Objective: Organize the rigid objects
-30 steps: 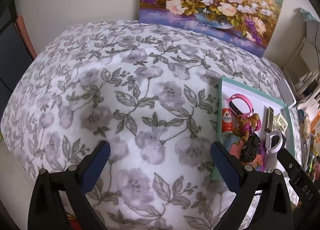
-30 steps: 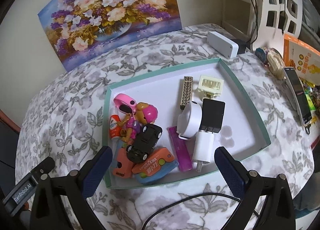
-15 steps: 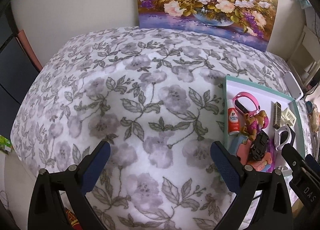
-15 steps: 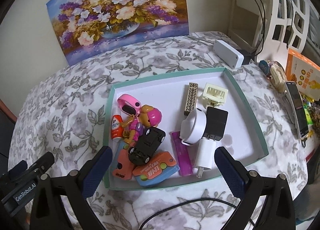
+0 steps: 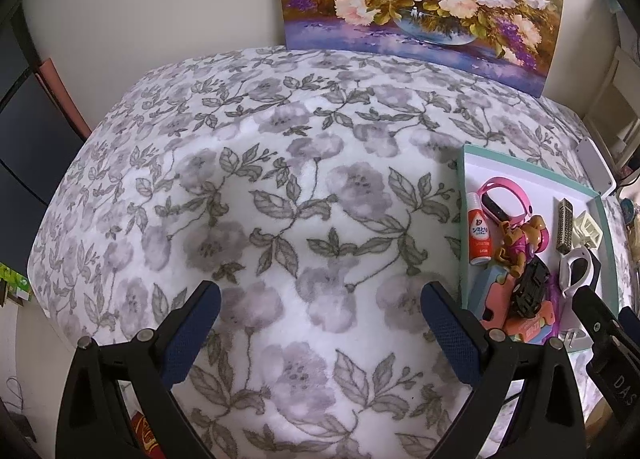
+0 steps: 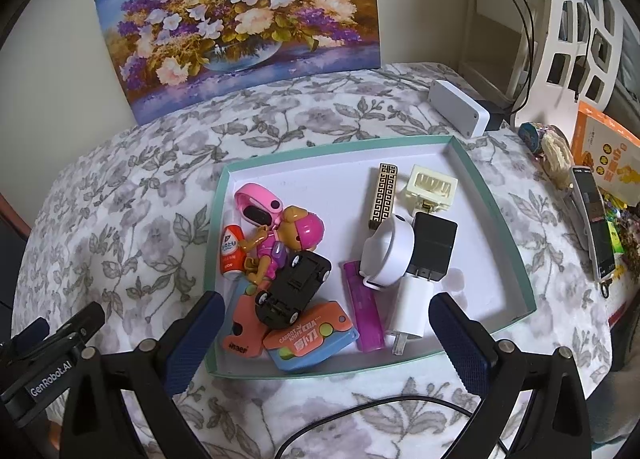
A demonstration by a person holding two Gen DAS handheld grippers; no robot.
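Black left tool point(image 5: 320, 323), blue pads point(image 5: 450, 333), silver screws.

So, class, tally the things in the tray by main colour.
Pink: 2, watch, toy dog
Black: 2, toy car, black charger
White: 2, band, white charger
Orange: 2, cutter, box
Purple: 1, bar
Red: 1, bottle
Cream: 1, clip
Gold: 1, lighter
Total: 12

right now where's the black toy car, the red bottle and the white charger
black toy car point(image 6: 294, 291), right wrist view, underside
red bottle point(image 6: 232, 253), right wrist view, label
white charger point(image 6: 412, 309), right wrist view, body
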